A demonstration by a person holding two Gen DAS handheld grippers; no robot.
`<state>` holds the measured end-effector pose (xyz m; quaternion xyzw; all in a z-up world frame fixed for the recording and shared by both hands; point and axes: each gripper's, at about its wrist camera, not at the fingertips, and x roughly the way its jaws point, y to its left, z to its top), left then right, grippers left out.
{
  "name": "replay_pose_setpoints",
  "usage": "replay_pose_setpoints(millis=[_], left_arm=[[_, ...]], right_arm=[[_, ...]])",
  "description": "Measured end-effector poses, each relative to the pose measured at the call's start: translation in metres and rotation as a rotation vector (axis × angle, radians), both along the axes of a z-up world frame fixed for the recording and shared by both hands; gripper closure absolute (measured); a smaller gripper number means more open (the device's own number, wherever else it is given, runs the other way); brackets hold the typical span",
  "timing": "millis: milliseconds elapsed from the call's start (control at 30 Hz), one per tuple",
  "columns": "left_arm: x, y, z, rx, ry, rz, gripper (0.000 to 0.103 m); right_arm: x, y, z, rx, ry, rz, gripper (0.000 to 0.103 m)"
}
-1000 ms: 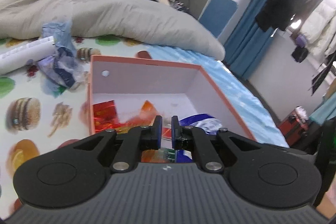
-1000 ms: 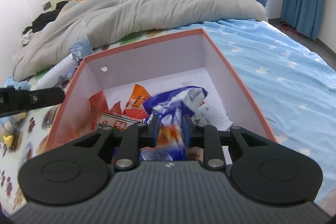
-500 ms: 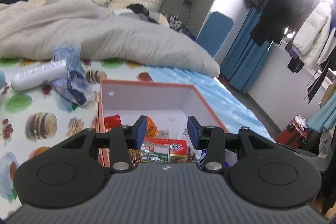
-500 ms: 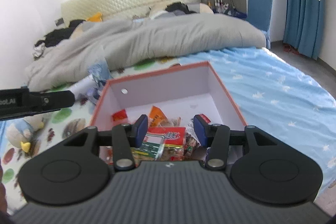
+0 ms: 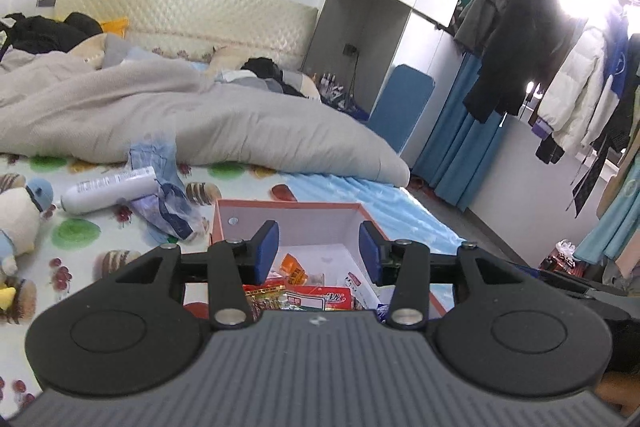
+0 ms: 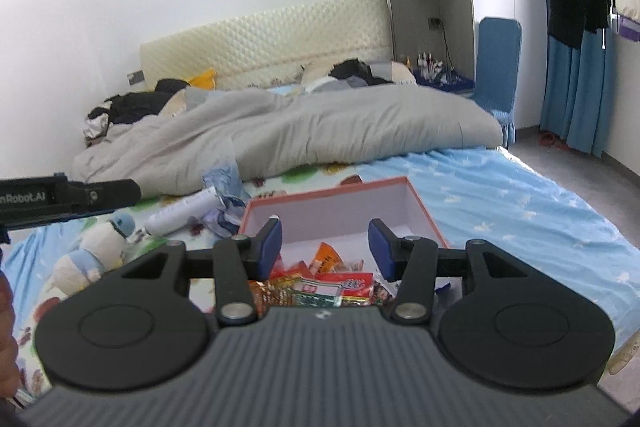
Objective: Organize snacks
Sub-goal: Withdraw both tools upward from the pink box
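Note:
An orange-rimmed cardboard box [image 5: 288,205] [image 6: 332,191] with a white inside sits on the bed and holds several snack packets [image 5: 316,297] [image 6: 332,281] in red, orange and green. My left gripper [image 5: 319,247] hangs above the box's near side, open, with nothing between its blue pads. My right gripper [image 6: 325,243] is likewise open and empty above the box. The left gripper's finger [image 6: 96,193] shows at the left edge of the right wrist view.
On the fruit-print sheet left of the box lie a white bottle [image 5: 108,189], crumpled blue wrapping [image 5: 168,203] and a plush toy [image 5: 18,219]. A grey duvet [image 5: 192,119] is heaped behind. Blue star-print bedding [image 6: 500,199] spreads to the right; a clothes rack [image 5: 552,67] stands past the bed's edge.
Both grippers opened and rose back away from the box. The blue-and-white packet that the right gripper held a second ago is out of its jaws.

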<state>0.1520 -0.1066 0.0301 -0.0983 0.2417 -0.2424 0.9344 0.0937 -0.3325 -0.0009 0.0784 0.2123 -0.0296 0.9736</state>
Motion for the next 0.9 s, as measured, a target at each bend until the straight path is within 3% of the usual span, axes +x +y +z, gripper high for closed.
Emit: replay_pose_setpoints(millis=[600, 900], left_arm=[[-0.092, 0.039, 0.01, 0.044, -0.003, 0.041, 0.053], [-0.105, 0.046, -0.002, 0.074, 0.025, 0.076, 0.053]], right_arm=[[-0.062, 0.022, 0.003, -0.004, -0.014, 0.008, 0.053], [-0.072, 0.029, -0.004, 0.001, -0.002, 0.026, 0.053]])
